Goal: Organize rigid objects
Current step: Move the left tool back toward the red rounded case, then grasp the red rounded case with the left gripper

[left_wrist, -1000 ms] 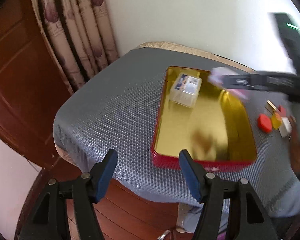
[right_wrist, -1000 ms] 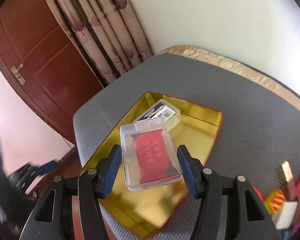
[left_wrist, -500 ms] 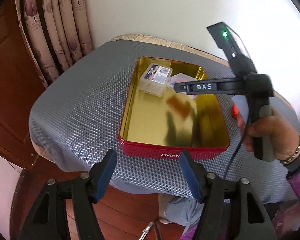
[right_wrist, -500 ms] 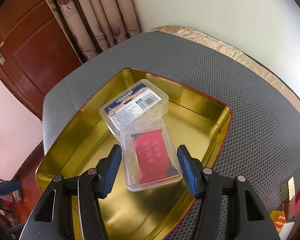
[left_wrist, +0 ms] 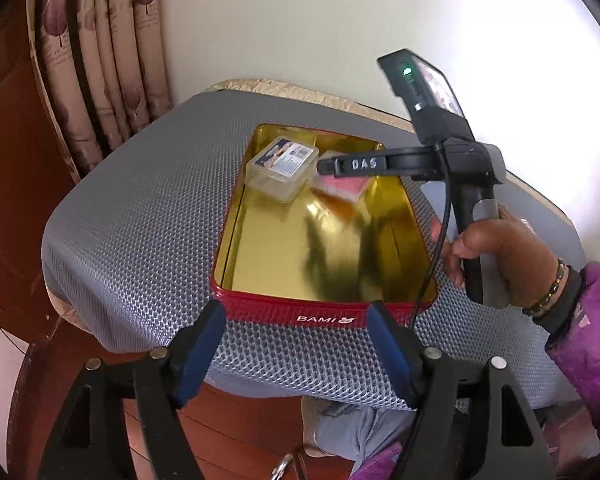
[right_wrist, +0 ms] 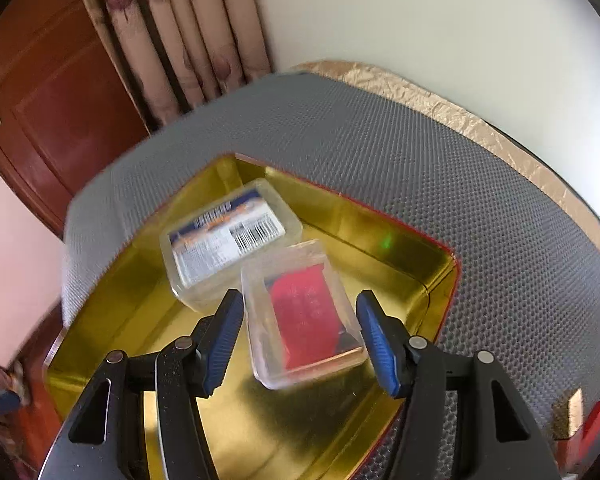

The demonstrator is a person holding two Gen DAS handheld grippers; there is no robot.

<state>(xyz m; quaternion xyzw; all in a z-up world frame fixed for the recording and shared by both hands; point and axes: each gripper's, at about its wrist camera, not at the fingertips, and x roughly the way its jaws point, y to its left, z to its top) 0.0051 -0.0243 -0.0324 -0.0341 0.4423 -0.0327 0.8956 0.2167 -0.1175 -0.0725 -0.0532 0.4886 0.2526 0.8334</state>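
Releasing clear card box (right_wrist: pixel 302 316) into gold tin (right_wrist: pixel 400 248) w/ right gripper (right_wrist: pixel 300 338), jaws just parting, pads off it; left gripper (left_wrist: pixel 296 354) hanging wide open, empty, jaws having just widened.

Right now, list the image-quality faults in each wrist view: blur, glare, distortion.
Left wrist view: white wall blown out at upper right; the gold-lined red tin mirrors smeared reflections; fisheye bends the grey mesh-covered table. Right wrist view: motion blur softens the labelled clear plastic box and the clear case with red contents; a green glint shows on the tin's inner wall.
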